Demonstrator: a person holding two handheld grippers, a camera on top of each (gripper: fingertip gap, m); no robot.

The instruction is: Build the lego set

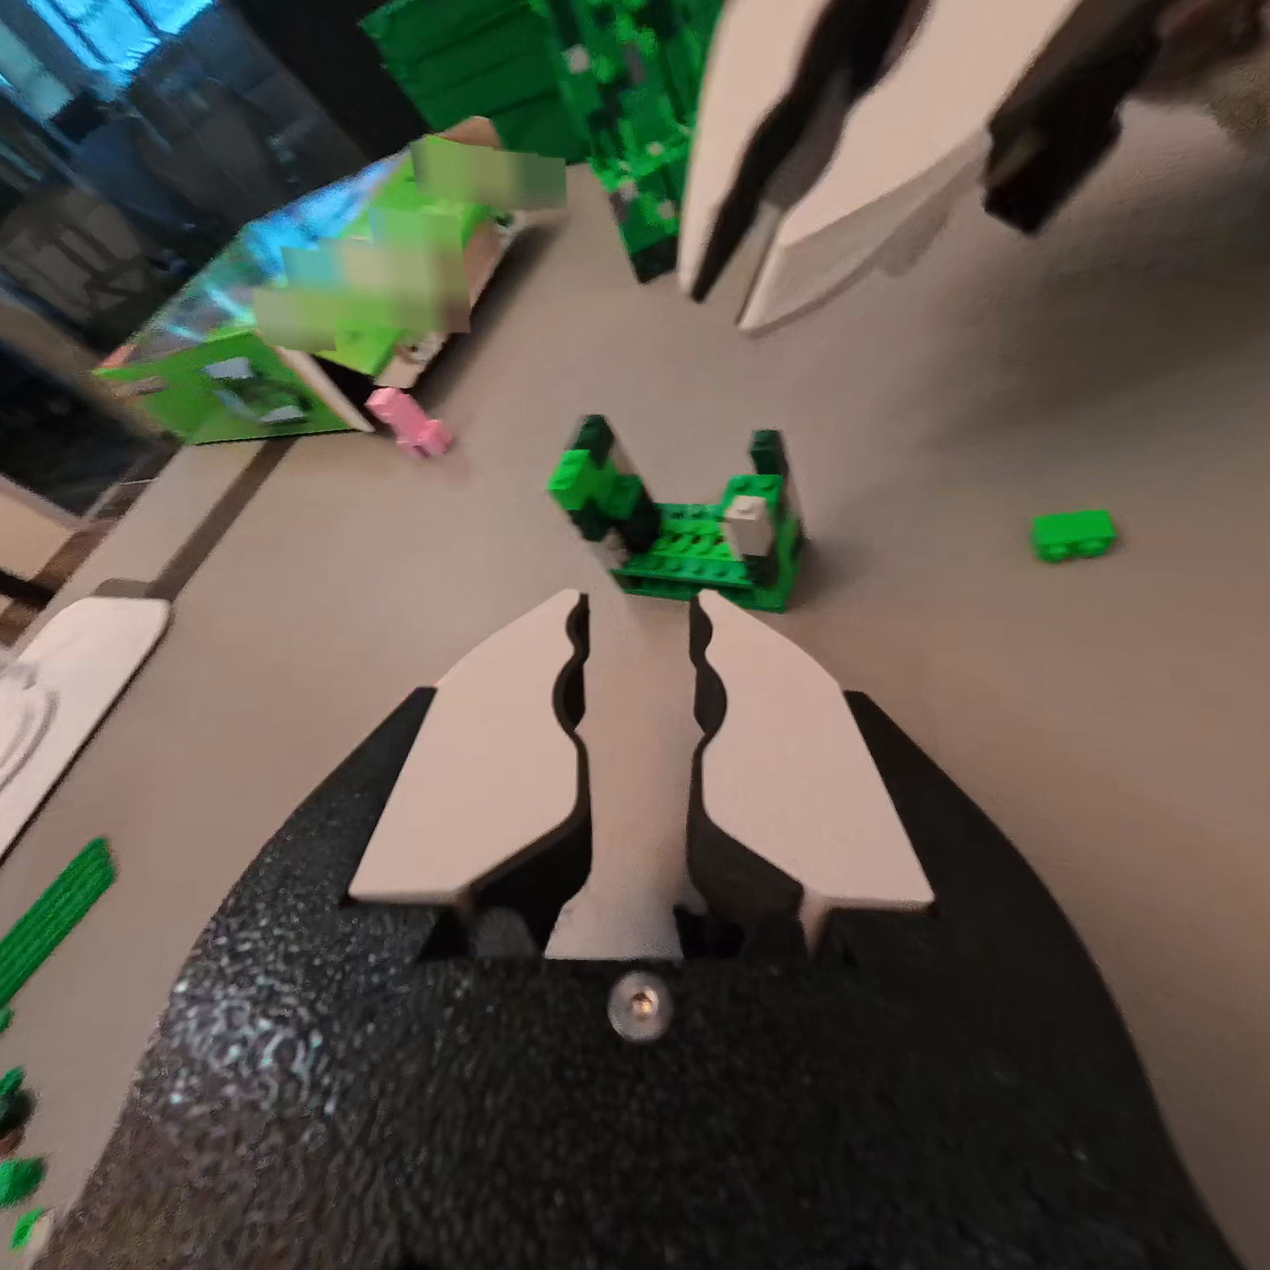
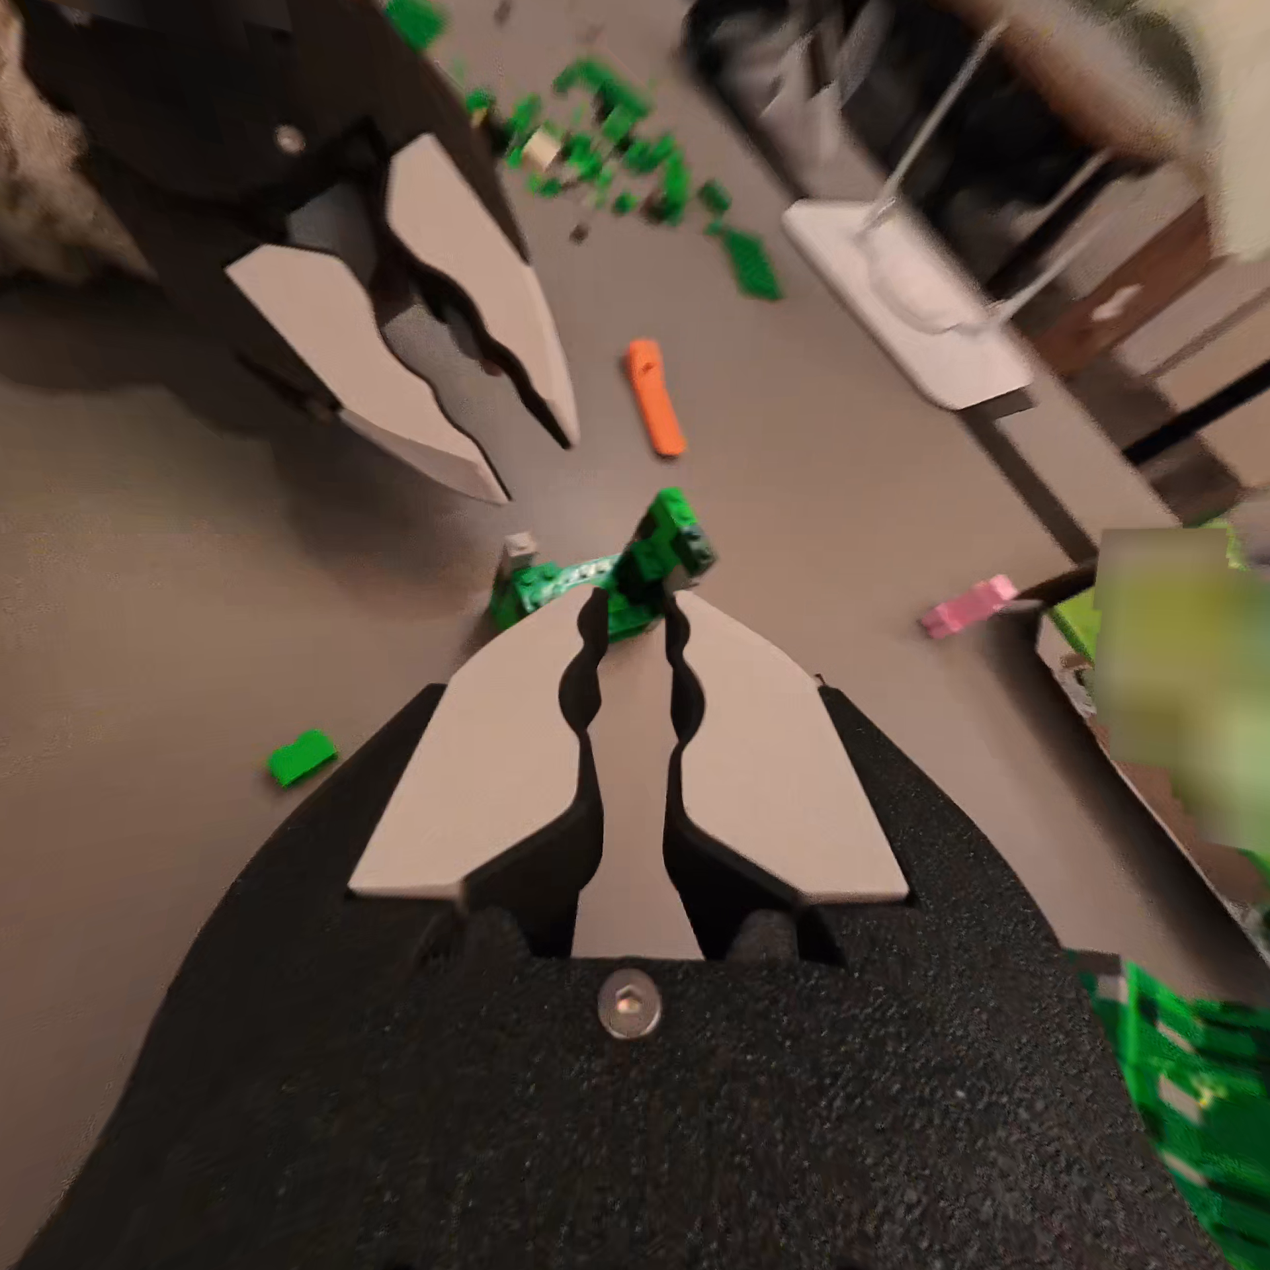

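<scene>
grey tabletop (image 2: pixel 172 618), white flat stand base (image 2: pixel 914 309) near far table edge with thin metal rods rising from it, dark shelving (image 2: pixel 962 137) beyond, blurred

Your right gripper (image 2: pixel 633 605) hangs parted and empty just before the green lego build (image 2: pixel 605 570); your left gripper (image 2: pixel 539 467) hovers beyond, parted too.

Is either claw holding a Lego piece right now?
No, the left gripper and right gripper both gape open and empty near the green build.
</scene>
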